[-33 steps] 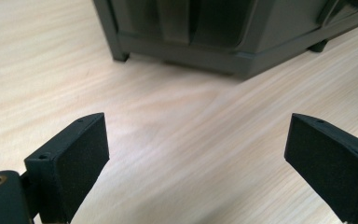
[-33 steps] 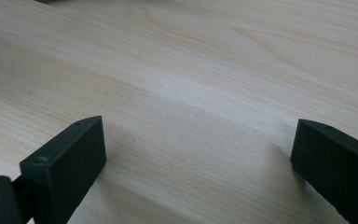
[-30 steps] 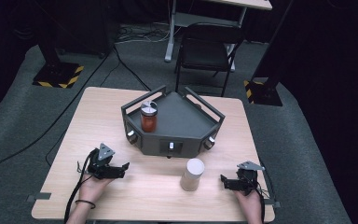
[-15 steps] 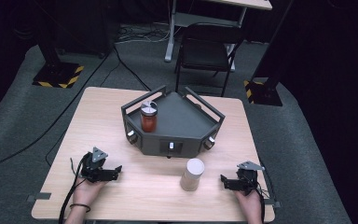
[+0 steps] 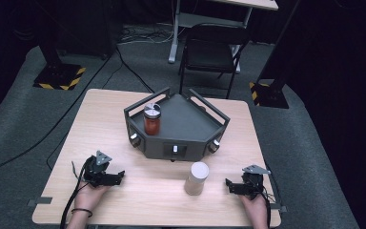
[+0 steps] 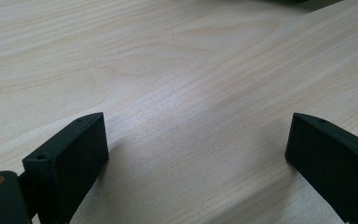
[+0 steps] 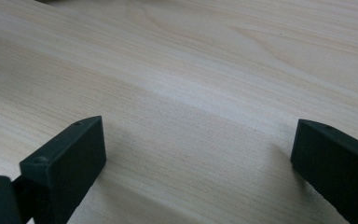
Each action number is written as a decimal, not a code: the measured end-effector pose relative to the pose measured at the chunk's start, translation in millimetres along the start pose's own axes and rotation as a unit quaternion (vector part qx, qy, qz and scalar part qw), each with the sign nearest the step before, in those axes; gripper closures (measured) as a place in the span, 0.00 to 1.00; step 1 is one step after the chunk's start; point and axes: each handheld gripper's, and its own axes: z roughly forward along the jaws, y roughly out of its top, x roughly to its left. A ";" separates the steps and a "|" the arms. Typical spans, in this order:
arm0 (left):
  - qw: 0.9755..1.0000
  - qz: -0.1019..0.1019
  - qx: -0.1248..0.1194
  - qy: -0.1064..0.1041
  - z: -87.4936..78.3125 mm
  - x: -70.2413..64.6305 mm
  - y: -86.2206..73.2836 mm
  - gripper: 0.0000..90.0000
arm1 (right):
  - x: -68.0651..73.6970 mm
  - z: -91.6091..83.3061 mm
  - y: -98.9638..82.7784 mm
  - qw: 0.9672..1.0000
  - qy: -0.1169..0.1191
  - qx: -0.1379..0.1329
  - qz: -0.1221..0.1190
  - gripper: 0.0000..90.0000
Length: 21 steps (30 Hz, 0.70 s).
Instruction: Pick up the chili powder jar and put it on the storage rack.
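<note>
High view: I'm resting both hands low on the surface (image 5: 162,191), left gripper (image 5: 116,177) and right gripper (image 5: 231,185) fingers spread empty, pointing inward toward the upright white cup (image 5: 197,178).

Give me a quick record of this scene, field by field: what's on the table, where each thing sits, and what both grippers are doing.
surface: light wooden table
centre: dark angular tray with rails and front knobs
in tray: glass jar with red contents and metal lid, upright, at the tray's left corner
in front of tray: pale cylindrical canister, upright on the table
left gripper: jaws wide open, nothing between them, low over the table's near left part
right gripper: jaws wide open, nothing between them, right of the canister, apart from it
</note>
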 end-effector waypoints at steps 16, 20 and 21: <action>1.000 0.000 0.002 -0.001 0.7 0.4 1.0 0.04 | 0.6 0.0 0.0 1.000 -0.001 0.000 0.001 0.02; 1.000 0.000 0.002 0.000 0.7 0.4 1.0 0.04 | 0.6 0.0 0.0 1.000 -0.001 0.000 0.001 0.02; 1.000 0.000 0.002 0.000 0.7 0.4 1.0 0.04 | 0.7 0.0 0.0 1.000 -0.001 0.000 0.001 0.02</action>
